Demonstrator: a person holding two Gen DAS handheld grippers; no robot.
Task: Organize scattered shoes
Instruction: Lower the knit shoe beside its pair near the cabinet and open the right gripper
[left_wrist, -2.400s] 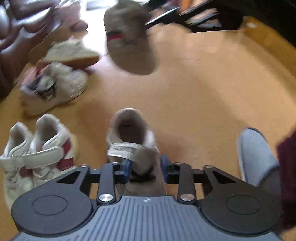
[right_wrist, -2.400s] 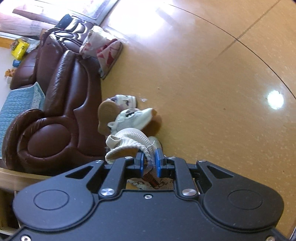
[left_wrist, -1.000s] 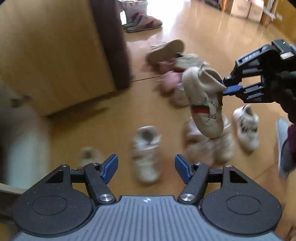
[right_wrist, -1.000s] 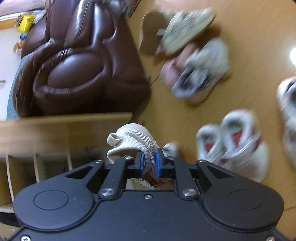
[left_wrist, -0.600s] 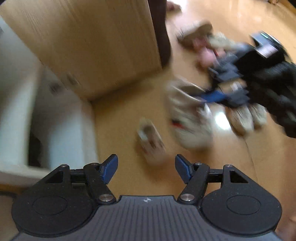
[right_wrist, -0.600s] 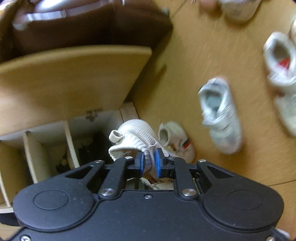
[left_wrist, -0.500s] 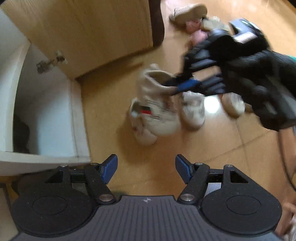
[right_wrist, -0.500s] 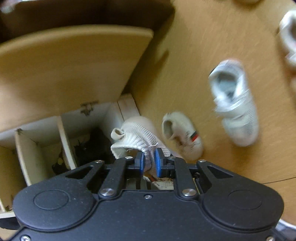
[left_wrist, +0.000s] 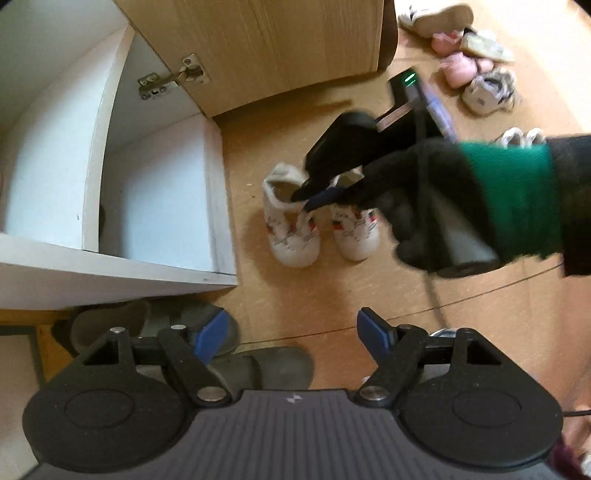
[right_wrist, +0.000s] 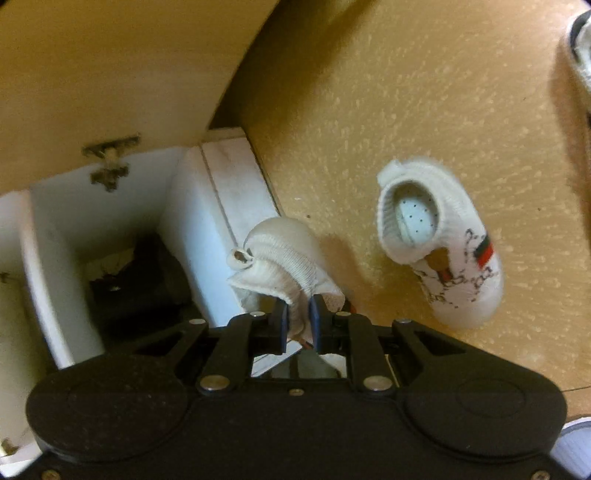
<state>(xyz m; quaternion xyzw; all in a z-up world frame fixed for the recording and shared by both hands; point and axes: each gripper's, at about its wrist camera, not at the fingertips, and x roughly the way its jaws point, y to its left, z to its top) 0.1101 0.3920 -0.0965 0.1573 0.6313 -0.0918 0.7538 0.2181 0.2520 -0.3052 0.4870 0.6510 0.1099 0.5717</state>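
My right gripper (right_wrist: 298, 306) is shut on the knit collar of a white sock shoe (right_wrist: 280, 254) with a red and green stripe. Its mate (right_wrist: 439, 258) stands on the wooden floor just to the right. In the left wrist view the held shoe (left_wrist: 290, 236) and the mate (left_wrist: 354, 236) sit side by side, toes toward me, beside the white cabinet (left_wrist: 218, 206). A black-gloved hand (left_wrist: 413, 177) holds the right gripper (left_wrist: 317, 197) over them. My left gripper (left_wrist: 291, 321) points down nearer to me, its jaws opening with nothing between them.
The cabinet's wooden door (left_wrist: 280, 48) stands open behind the pair. Grey slippers (left_wrist: 273, 365) lie on the floor under my left gripper. Several loose shoes (left_wrist: 476, 70) lie in a heap at the far right. Dark items (right_wrist: 140, 273) fill a cabinet compartment.
The right gripper has carried the white shoe from mid-air down beside its mate at the cabinet. The left gripper has swung toward the cabinet, its jaws slightly wider.
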